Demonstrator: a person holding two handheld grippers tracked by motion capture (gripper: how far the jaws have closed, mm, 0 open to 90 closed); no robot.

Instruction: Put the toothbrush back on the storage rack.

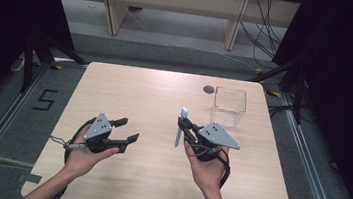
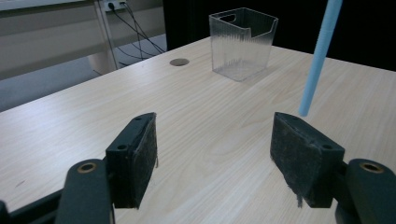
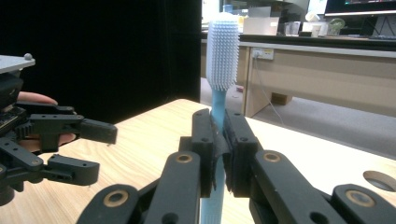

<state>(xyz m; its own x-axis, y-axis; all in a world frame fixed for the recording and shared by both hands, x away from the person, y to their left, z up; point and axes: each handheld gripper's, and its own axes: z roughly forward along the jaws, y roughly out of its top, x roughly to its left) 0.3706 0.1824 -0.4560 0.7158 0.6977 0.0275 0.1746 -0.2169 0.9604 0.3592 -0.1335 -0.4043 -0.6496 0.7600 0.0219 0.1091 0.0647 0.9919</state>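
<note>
A light blue brush (image 1: pixel 178 136) with a bristled head (image 3: pixel 222 51) stands upright at the table's middle right. My right gripper (image 1: pixel 184 127) is shut on its handle, and the two jaws (image 3: pixel 218 133) press on the shaft just below the head. My left gripper (image 1: pixel 130 129) is held over the left part of the table, open, with nothing between its pads (image 2: pixel 215 135). It points toward the brush, whose handle (image 2: pixel 320 51) hangs to its upper right. From the right gripper view, the left gripper (image 3: pixel 105 151) sits off to the left, apart from the brush.
A clear plastic box (image 1: pixel 229 105) stands empty at the back right of the wooden table (image 1: pixel 140 90), also seen ahead of the left gripper (image 2: pixel 243 44). A round cable hole (image 1: pixel 209 89) lies just left of it. Desks and cables stand beyond the far edge.
</note>
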